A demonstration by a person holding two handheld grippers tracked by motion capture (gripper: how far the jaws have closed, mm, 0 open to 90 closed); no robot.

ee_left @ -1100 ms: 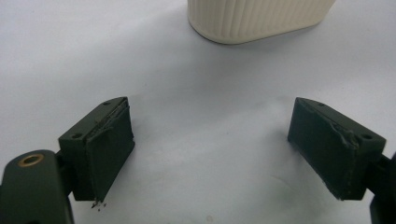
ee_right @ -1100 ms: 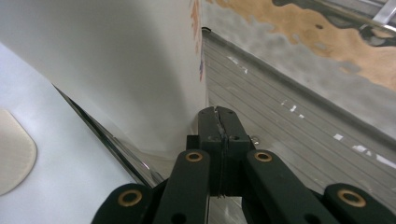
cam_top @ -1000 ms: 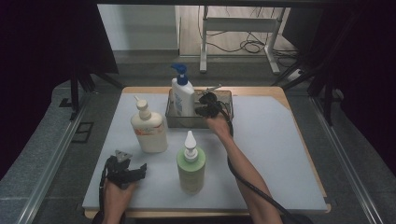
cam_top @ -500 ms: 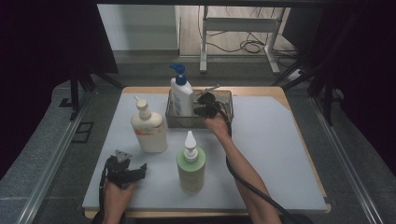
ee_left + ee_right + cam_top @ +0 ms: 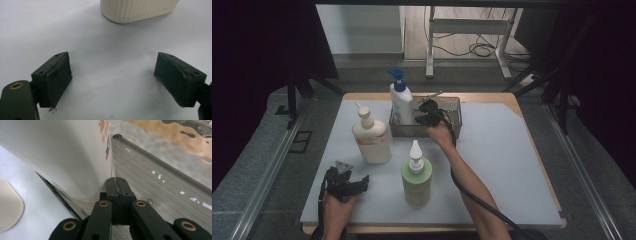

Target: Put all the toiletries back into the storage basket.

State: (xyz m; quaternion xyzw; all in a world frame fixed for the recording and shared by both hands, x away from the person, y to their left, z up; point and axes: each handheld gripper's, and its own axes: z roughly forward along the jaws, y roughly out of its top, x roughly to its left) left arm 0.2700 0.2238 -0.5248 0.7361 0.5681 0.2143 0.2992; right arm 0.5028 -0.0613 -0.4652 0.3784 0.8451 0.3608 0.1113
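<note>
A white bottle with a blue pump (image 5: 401, 102) stands upright in the left end of a clear rectangular bin (image 5: 451, 107) at the back of the table. My right gripper (image 5: 426, 113) reaches into that bin just right of the bottle. Its pads (image 5: 117, 185) are pressed together with nothing between them, low beside the white bottle (image 5: 62, 152) over the bin's floor (image 5: 162, 177). My left gripper (image 5: 349, 176) rests near the front left edge. It stands open (image 5: 112, 80) over bare mat, facing the ribbed base of a cream pump bottle (image 5: 137, 10).
The cream pump bottle (image 5: 371, 137) stands left of centre. A green bottle with a white nozzle cap (image 5: 416, 177) stands in front, close to my right forearm. A grey mat (image 5: 507, 165) covers the table. The right gripper's cable trails off the front edge.
</note>
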